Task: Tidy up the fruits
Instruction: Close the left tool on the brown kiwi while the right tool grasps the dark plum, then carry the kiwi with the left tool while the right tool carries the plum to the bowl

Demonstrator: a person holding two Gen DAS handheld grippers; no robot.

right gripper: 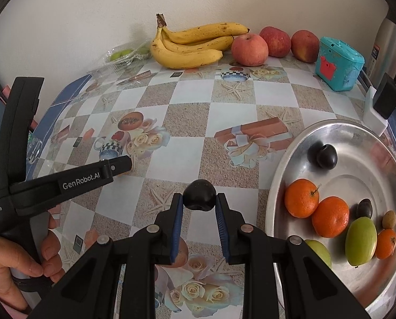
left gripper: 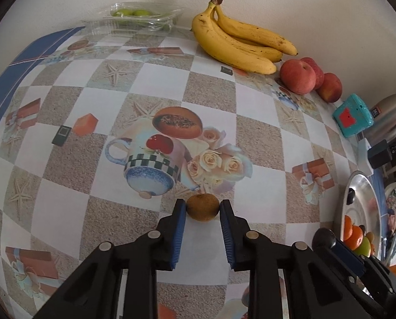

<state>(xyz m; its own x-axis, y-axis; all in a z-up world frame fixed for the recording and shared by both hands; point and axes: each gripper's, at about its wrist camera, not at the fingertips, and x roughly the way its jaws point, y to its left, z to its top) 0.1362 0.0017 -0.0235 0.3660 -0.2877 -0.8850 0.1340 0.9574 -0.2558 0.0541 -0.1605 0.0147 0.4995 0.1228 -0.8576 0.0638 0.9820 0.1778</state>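
Observation:
My left gripper (left gripper: 202, 207) is shut on a small brown kiwi-like fruit (left gripper: 203, 207), held over the patterned tablecloth. My right gripper (right gripper: 199, 196) is shut on a dark plum (right gripper: 199, 195), just left of the metal plate (right gripper: 291, 159). The plate holds another dark plum (right gripper: 326, 156), two larger oranges (right gripper: 301, 198), a small orange (right gripper: 386, 243), green fruits (right gripper: 360, 241) and small brown fruits. A banana bunch (right gripper: 192, 45) and three red apples (right gripper: 249, 49) lie by the back wall. The left gripper also shows in the right wrist view (right gripper: 123, 163).
A clear plastic box with green fruits (left gripper: 134, 17) sits at the back left. A teal toy box (right gripper: 337, 62), a steel flask (right gripper: 389, 50) and a black charger on a white stand (right gripper: 381, 103) crowd the back right corner. The plate also shows in the left wrist view (left gripper: 357, 186).

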